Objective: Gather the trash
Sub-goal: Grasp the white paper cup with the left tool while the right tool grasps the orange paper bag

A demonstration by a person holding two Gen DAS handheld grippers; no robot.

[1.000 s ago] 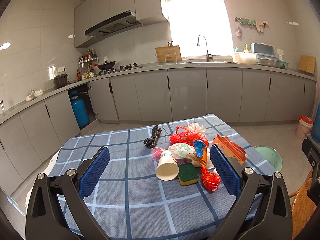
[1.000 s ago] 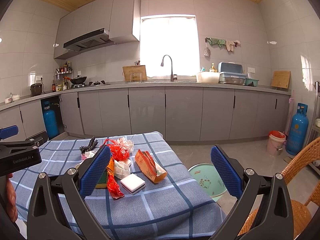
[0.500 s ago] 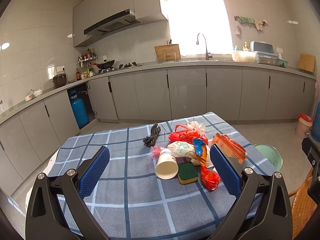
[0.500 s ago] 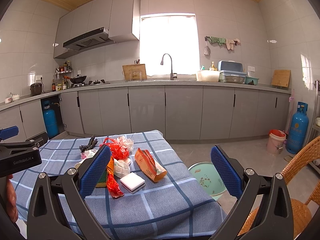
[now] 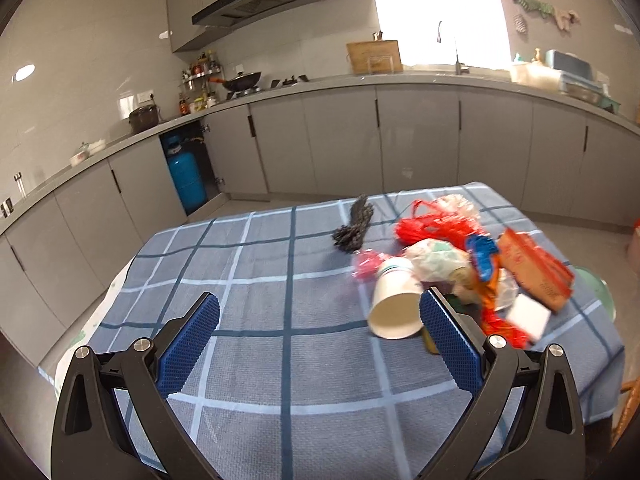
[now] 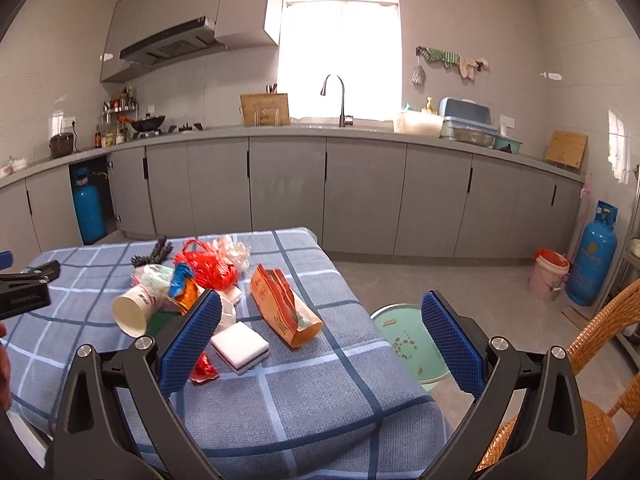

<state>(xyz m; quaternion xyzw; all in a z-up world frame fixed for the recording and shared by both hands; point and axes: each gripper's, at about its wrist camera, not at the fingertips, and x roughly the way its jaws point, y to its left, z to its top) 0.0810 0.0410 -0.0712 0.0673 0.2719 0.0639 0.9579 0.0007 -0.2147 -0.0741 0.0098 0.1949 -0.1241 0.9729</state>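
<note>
Trash pile [image 6: 208, 280] on your worktop [image 6: 320, 392]
Both your grippers, left [image 5: 318, 344] and right [image 6: 320, 344], hover with fingers spread; paper cup [image 5: 394, 304] at 1 o'clock.

no legible text on the wrappers, cup, or gas cylinders

one paper cup [image 5: 394, 304], two gas cylinders [image 6: 592, 264]

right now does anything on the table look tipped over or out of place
The paper cup lies on its side, mouth open, at the edge of a heap of crumpled wrappers on the tablecloth. A torn orange packet lies flat beside them.
</note>
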